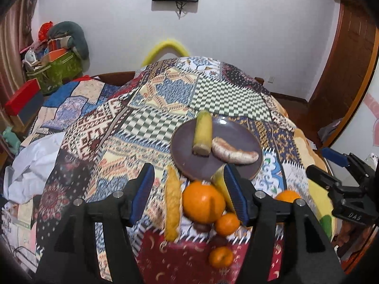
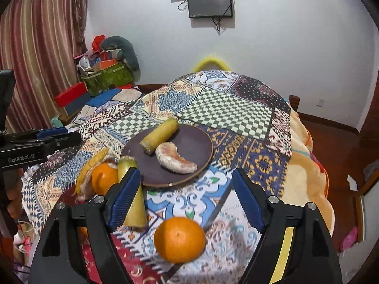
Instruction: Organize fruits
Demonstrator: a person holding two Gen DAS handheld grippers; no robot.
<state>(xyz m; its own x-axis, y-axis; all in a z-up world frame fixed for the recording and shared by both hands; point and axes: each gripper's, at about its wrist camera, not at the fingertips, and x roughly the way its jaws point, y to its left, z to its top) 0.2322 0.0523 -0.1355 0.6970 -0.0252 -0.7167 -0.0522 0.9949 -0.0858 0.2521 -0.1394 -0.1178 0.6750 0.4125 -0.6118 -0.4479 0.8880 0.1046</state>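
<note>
Left wrist view: I saw left hand-held gripper spread wide, gripping nothing, over large orange, small oranges beside. Purple plate on patchwork cloth carried sugarcane piece and pomelo segment.

Right wrist view: I saw right hand-held gripper wide, unloaded; orange lay between fingers, second sugarcane piece beside left finger.

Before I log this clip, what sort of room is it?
Probably a bedroom at home: a patchwork quilt under the plate, a striped curtain, and a screen on the wall.
</note>
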